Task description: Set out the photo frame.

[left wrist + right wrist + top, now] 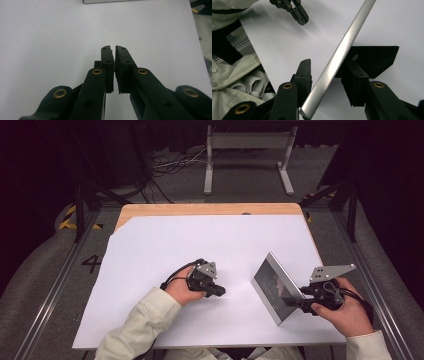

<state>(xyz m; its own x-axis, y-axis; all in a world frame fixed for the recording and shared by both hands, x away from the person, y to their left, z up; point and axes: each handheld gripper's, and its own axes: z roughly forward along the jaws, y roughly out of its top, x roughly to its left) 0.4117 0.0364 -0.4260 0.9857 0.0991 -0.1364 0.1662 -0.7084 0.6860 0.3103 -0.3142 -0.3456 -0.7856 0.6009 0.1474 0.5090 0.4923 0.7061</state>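
Note:
A silver-edged picture frame (275,287) stands tilted on the white sheet (175,240) at the right, its dark face turned to the left. My right gripper (295,303) reaches around its near lower edge. In the right gripper view the frame's silver edge (347,40) runs slantwise between the jaws of the right gripper (328,63), with a small gap at the left pad (304,75). The frame's black back stand (377,57) lies behind the right pad. My left gripper (220,291) rests on the sheet at the middle, jaws shut on nothing (115,53).
The white sheet covers most of a wooden table (200,209). A grey metal stand (247,142) and cables lie on the floor beyond the far edge. Metal rails (55,290) run along both sides of the table. A pale sleeve (234,75) lies near the right gripper.

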